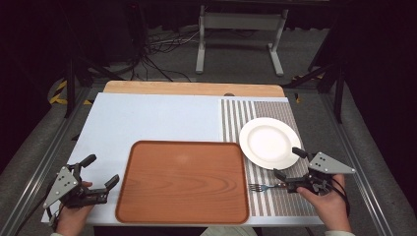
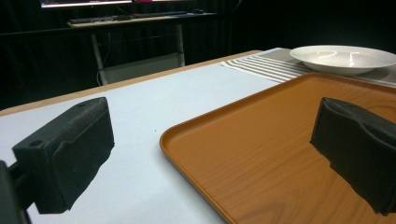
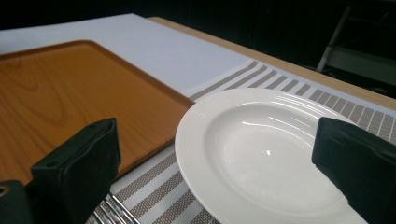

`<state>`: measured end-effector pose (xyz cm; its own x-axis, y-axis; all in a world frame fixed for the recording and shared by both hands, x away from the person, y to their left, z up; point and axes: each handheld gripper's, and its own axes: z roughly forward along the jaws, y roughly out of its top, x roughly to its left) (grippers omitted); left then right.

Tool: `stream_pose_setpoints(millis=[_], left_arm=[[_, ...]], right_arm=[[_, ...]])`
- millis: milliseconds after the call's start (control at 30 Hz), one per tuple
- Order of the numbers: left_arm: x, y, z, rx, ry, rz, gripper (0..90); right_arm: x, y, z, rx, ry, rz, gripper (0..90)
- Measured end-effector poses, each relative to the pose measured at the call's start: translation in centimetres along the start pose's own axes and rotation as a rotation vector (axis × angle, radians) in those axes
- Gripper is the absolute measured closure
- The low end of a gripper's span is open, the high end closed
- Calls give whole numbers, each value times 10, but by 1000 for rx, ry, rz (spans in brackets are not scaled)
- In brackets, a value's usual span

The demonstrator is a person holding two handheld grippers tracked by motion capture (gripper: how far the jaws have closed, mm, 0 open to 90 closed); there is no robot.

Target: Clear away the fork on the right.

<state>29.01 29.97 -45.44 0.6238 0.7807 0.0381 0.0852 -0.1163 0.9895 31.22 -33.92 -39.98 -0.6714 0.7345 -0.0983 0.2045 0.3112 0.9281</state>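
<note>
A wooden tray [image 1: 182, 181] is seen at the near middle of the table [image 1: 147, 118], with a white plate [image 1: 269, 142] on a striped placemat [image 1: 275, 196] just right of it and a fork [image 1: 260, 187] lying on the mat below the plate. The left claw [image 1: 102, 170] is held wide and empty at the tray's left edge. The right claw [image 1: 287, 163] is likewise spread wide, one jaw near the plate rim and the other by the fork handle; contact cannot be told.
</note>
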Motion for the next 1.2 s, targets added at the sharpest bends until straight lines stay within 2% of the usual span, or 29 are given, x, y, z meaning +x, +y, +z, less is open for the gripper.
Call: stream_pose_setpoints(millis=[333,667,767,1000,1200], left_arm=[[0,0,0,-1,0,2,2],[0,0,0,-2,0,-1,2],[0,0,0,-2,1,0,2],[0,0,0,2,3,-1,2],[1,0,0,6,7,-3,2]], right_arm=[[-1,25,3,155,34,-102,36],[-4,39,13,283,70,-185,54],[-4,42,14,300,71,-200,55],[-4,50,17,378,92,-244,56],[-7,53,19,413,110,-257,58]])
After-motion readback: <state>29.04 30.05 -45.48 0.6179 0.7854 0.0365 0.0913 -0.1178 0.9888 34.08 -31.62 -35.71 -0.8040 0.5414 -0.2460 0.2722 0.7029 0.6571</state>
